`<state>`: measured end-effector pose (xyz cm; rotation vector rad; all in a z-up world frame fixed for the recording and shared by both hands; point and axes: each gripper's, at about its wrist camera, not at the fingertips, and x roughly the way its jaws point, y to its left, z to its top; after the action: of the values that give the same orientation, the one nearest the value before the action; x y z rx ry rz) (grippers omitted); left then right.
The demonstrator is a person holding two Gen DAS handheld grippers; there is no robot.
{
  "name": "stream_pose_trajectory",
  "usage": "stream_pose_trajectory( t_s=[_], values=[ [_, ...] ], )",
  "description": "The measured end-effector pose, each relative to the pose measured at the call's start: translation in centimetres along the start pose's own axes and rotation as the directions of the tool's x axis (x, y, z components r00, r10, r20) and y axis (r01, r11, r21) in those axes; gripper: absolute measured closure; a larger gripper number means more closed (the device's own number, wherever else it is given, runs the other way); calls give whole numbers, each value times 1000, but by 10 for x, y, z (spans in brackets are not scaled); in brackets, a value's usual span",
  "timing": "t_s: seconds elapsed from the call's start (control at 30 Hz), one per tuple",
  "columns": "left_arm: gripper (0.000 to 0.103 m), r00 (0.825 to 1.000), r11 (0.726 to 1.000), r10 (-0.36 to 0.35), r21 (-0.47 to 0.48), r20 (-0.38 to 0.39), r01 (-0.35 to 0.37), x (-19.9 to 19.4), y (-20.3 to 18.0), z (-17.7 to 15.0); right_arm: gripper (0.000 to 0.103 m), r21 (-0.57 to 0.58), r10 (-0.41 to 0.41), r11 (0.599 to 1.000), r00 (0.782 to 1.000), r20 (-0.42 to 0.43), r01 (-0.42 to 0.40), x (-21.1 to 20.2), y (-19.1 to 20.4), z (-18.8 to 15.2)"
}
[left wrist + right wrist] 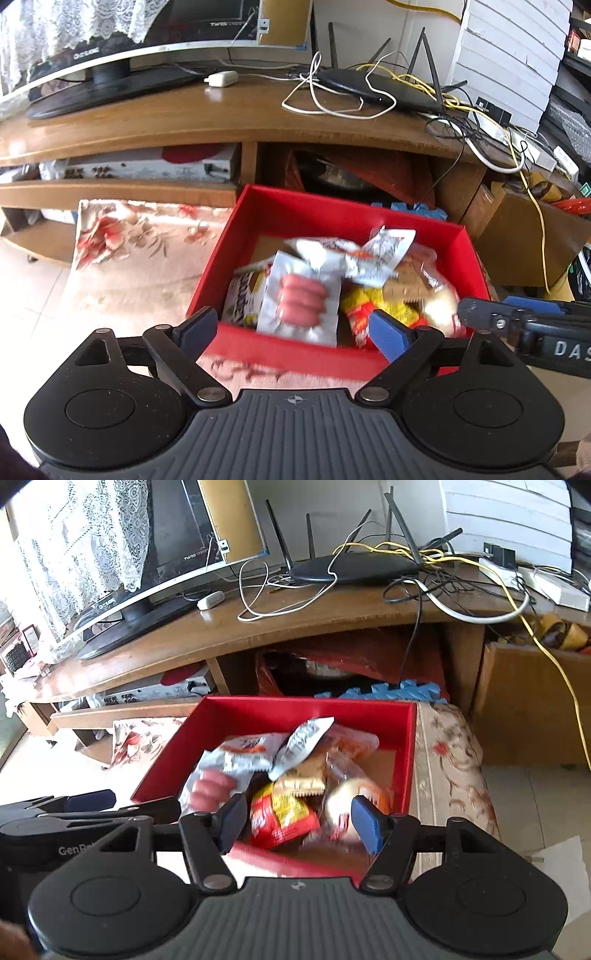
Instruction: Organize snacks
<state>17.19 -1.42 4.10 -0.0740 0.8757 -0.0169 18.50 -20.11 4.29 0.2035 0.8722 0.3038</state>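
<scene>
Snacks (306,295) heaped in red box (332,212), beyond both grippers' fingers (388,328) (364,825); all released, empty.

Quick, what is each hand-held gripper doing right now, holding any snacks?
Left hand-held gripper: open, holding nothing, above the red box.
Right hand-held gripper: open, holding nothing, above the same box.

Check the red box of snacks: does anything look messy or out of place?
Inside the red cardboard box the packets are heaped, not sorted: the clear sausage pack leans tilted against the pile. Nothing has spilled outside.
</scene>
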Motion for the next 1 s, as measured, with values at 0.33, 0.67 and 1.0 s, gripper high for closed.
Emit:
stream_pose_trajectory(
  t_s=[0.33, 0.67, 1.0],
  values=[
    [0, 998, 999, 35, 28, 52, -37, -35, -2, -34, 44, -15, 26, 1000, 1000, -3, -26, -26, 9, -31],
    [0, 999, 999, 40, 23, 36, -41, -54, 2, -62, 43, -32, 39, 999, 999, -16, -39, -51, 18, -65],
    [0, 999, 998, 46, 34, 21, -47, -63, 0, -86, 43, -52, 30, 998, 998, -47, -33, -58, 26, -87]
  ],
)
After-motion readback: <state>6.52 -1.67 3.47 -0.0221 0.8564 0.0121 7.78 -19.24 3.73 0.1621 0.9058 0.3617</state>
